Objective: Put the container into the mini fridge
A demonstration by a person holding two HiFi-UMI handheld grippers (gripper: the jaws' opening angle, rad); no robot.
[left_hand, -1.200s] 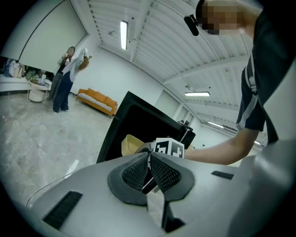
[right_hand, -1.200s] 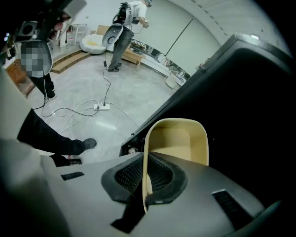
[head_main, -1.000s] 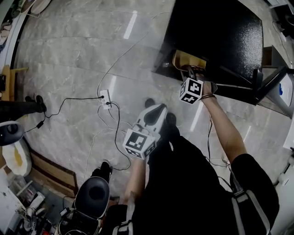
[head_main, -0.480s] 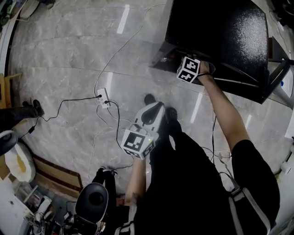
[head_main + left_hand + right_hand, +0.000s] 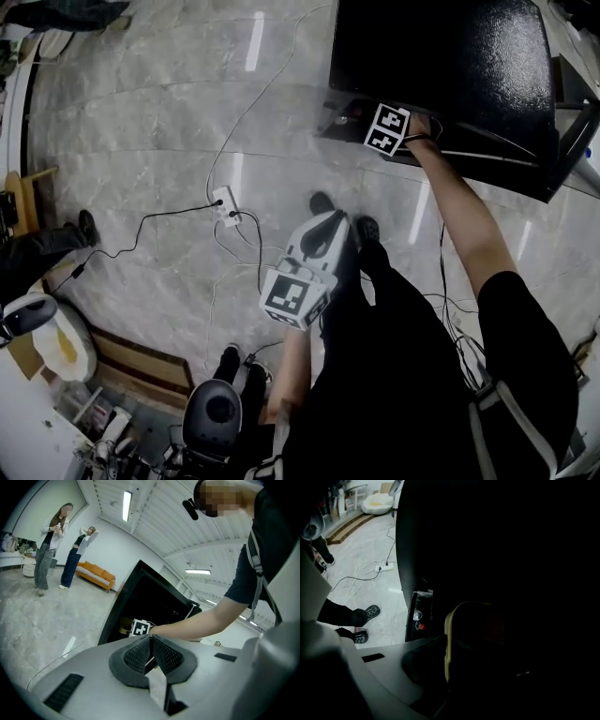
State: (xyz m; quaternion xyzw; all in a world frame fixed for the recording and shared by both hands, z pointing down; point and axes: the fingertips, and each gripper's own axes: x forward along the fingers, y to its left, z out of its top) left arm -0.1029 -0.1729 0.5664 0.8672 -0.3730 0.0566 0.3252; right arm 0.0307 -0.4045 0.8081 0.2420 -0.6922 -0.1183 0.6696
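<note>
The black mini fridge point(image 5: 441, 66) stands open on the marble floor. My right gripper point(image 5: 447, 656) reaches into its dark inside; from the head view only its marker cube point(image 5: 387, 128) shows at the opening. The pale yellow container point(image 5: 471, 623) sits upright in there, its rim between the jaws, which have just been opening. The left pad lies by the rim; the right pad is lost in the dark. From the left gripper view a bit of the container point(image 5: 124, 625) shows inside the fridge point(image 5: 140, 597). My left gripper point(image 5: 150, 641) is shut and empty, held back near my legs point(image 5: 328, 225).
A white power strip point(image 5: 225, 204) with cables trails across the floor left of the fridge. A round stool point(image 5: 218, 410) stands near my feet. Two people point(image 5: 51, 545) stand far off by an orange sofa point(image 5: 96, 575). The fridge door point(image 5: 562, 141) hangs open on the right.
My right gripper has gone down and further into the fridge with the container, which the head view no longer shows. The left gripper has stayed put.
</note>
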